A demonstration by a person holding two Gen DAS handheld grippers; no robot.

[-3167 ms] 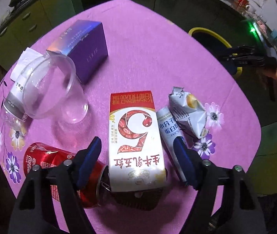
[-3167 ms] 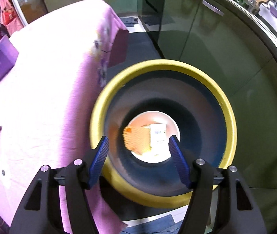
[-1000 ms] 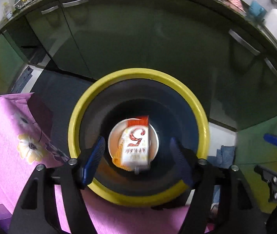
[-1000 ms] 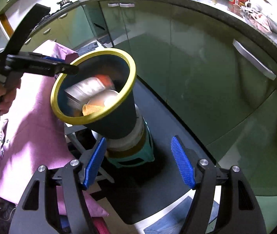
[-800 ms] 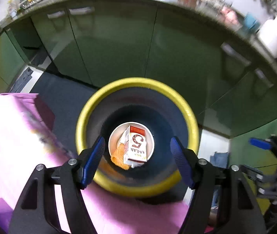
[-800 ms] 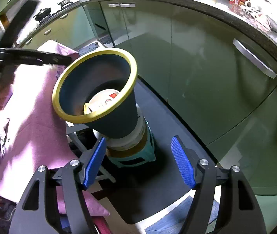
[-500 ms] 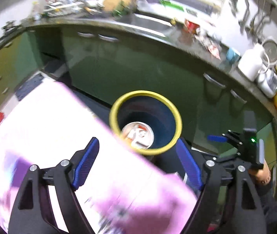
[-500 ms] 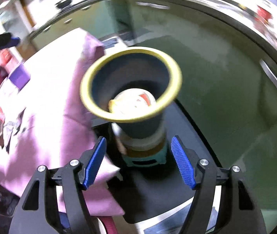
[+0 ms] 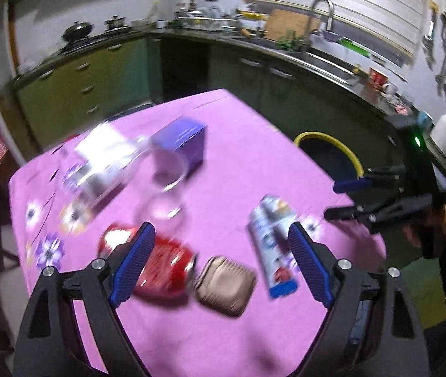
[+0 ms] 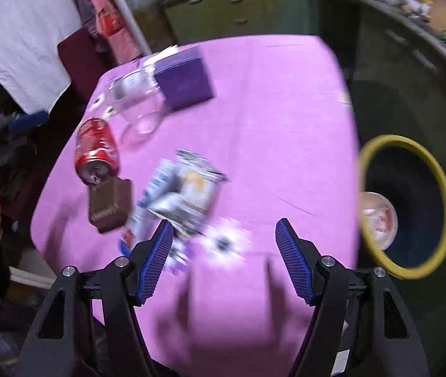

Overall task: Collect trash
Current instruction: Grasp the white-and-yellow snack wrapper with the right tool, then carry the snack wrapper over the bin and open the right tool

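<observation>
Pink cloth covers the table (image 9: 254, 163), where the trash lies scattered. A red can (image 10: 97, 150) lies on its side, its open end toward a brown pouch (image 10: 110, 207) just beside it. A white and blue tube (image 9: 273, 248) lies flat, its long axis running from the near table edge toward the far side. A clear cup (image 9: 160, 185) lies tipped beside a purple box (image 9: 182, 144). Beyond the table's edge stands the yellow-rimmed bin (image 10: 411, 207), with trash at its bottom. Both tongs tilt downward over the table. The left gripper (image 9: 219, 264) has just been opening, its jaws wide apart with nothing between them; the right gripper (image 10: 223, 260) has just narrowed slightly and also holds nothing.
</observation>
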